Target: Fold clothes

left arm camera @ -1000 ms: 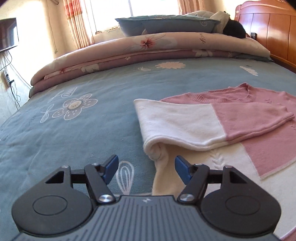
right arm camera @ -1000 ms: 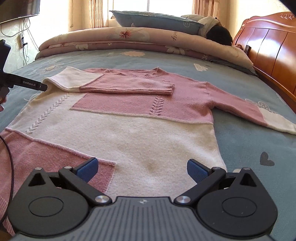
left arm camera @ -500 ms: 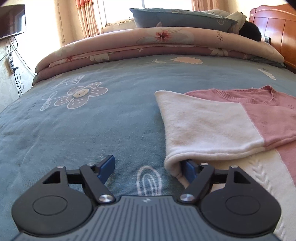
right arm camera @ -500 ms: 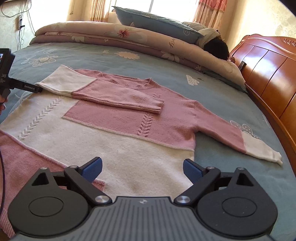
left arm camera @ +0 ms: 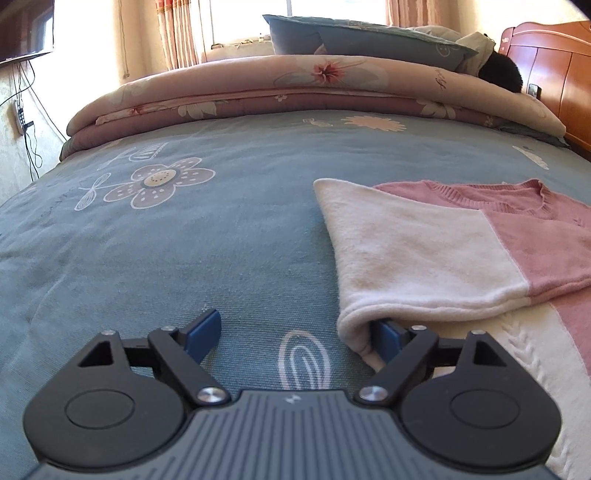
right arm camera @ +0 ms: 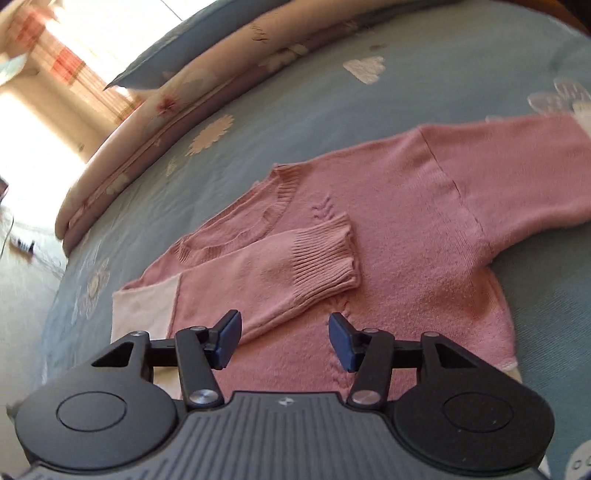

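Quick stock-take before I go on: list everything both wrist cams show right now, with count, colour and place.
sweater: one, pink and cream, spread on the bed, one sleeve folded across its chest
folded sleeve: one, cream with pink end, lying on the sweater
bedspread: one, blue with flower prints, under everything
quilt: one, pink floral, folded along the far edge
pillow: one, blue, on the quilt
headboard: one, reddish wood, right side
curtains: striped, at the window
left gripper: black with blue pads, open, one finger tucked under the sleeve fold
right gripper: black with blue pads, open, above the sweater
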`<state>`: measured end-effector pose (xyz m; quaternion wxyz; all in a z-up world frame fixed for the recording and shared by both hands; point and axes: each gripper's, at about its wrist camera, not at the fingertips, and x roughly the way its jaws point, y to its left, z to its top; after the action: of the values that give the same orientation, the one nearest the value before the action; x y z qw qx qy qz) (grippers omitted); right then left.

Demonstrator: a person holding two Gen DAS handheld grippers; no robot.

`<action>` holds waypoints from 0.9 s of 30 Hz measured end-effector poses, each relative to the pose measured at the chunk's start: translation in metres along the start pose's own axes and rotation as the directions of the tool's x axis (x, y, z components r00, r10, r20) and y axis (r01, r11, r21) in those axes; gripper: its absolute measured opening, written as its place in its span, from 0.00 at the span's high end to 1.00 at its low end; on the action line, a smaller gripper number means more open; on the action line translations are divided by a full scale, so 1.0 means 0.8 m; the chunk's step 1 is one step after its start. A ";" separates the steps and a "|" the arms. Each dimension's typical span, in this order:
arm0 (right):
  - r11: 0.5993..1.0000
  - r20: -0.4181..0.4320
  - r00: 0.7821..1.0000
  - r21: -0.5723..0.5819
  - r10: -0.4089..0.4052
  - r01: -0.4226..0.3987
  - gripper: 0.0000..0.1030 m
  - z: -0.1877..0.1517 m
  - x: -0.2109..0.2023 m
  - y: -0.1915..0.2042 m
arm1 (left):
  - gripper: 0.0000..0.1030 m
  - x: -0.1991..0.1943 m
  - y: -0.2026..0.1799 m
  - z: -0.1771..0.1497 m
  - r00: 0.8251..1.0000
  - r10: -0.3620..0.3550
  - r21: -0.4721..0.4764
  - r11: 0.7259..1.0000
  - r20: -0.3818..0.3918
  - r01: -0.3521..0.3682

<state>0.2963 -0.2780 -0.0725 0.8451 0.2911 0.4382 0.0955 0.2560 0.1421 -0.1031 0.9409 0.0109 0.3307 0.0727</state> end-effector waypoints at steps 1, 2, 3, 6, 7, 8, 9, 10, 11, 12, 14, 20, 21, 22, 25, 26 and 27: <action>0.998 -0.009 1.000 0.062 0.007 -0.006 0.44 0.007 0.013 -0.011 | 0.14 0.001 0.001 0.000 1.000 -0.002 -0.004 1.000 -0.001 0.002; 0.993 -0.010 1.000 0.116 0.016 -0.015 0.44 0.013 0.024 -0.020 | 0.14 0.002 0.001 0.000 1.000 -0.002 -0.006 1.000 0.000 0.002; 0.988 0.004 1.000 0.149 0.031 -0.031 0.44 0.015 0.030 -0.026 | 0.12 0.003 0.002 0.000 1.000 -0.002 -0.008 1.000 0.000 0.002; 0.974 0.040 0.998 0.216 0.056 -0.063 0.44 0.022 0.046 -0.037 | 0.11 0.005 0.003 0.000 1.000 -0.005 -0.015 1.000 -0.004 0.005; 0.976 0.049 0.997 0.211 0.053 -0.062 0.46 0.024 0.050 -0.036 | 0.11 0.005 0.003 0.000 1.000 -0.006 -0.016 1.000 -0.004 0.006; 0.978 0.059 0.997 0.201 0.040 -0.051 0.55 0.025 0.052 -0.034 | 0.11 0.005 0.004 0.000 1.000 -0.007 -0.017 1.000 -0.005 0.007; 0.981 0.061 0.998 0.191 0.013 -0.024 0.63 0.024 0.053 -0.032 | 0.11 0.005 0.004 0.000 1.000 -0.007 -0.018 1.000 -0.004 0.007; 0.985 0.060 0.998 0.175 -0.017 0.006 0.81 0.023 0.053 -0.030 | 0.10 0.005 0.003 0.000 1.000 -0.007 -0.018 1.000 -0.004 0.007; 0.988 0.064 0.998 0.153 -0.030 0.020 0.83 0.023 0.051 -0.028 | 0.10 0.005 0.003 0.000 1.000 -0.007 -0.018 1.000 -0.004 0.007; 0.990 0.068 0.997 0.134 -0.039 0.030 0.84 0.022 0.049 -0.026 | 0.10 0.005 0.003 0.000 1.000 -0.007 -0.018 1.000 -0.004 0.007; 0.993 0.079 0.996 0.115 -0.038 0.029 0.86 0.023 0.043 -0.024 | 0.10 0.006 0.004 0.000 1.000 -0.007 -0.019 1.000 -0.003 0.007; 0.994 0.083 0.993 0.081 -0.087 0.080 0.85 0.028 0.043 -0.021 | 0.09 0.006 0.004 0.000 1.000 -0.008 -0.019 1.000 -0.006 0.008; 0.993 0.075 0.992 0.070 -0.099 0.094 0.85 0.026 0.046 -0.021 | 0.09 0.006 0.005 0.001 1.000 -0.009 -0.021 1.000 -0.008 0.009; 0.993 0.071 0.992 0.062 -0.109 0.104 0.86 0.024 0.048 -0.021 | 0.09 0.006 0.005 0.001 1.000 -0.011 -0.023 1.000 -0.010 0.011; 0.990 0.058 0.989 0.049 -0.135 0.132 0.79 0.028 0.034 -0.015 | 0.10 -0.001 0.006 0.005 0.999 -0.030 -0.023 0.999 -0.029 0.029; 0.988 0.058 0.987 0.030 -0.152 0.151 0.78 0.029 0.026 -0.011 | 0.10 -0.005 0.006 0.006 0.998 -0.050 -0.013 0.999 -0.031 0.049; 0.984 0.069 0.982 -0.003 -0.175 0.176 0.77 0.030 0.014 -0.005 | 0.10 -0.010 0.005 0.008 0.997 -0.078 -0.001 0.997 -0.029 0.078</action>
<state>0.3214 -0.2867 -0.0719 0.8660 0.2506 0.4324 0.0126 0.2529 0.1452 -0.0929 0.9381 -0.0031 0.3446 0.0362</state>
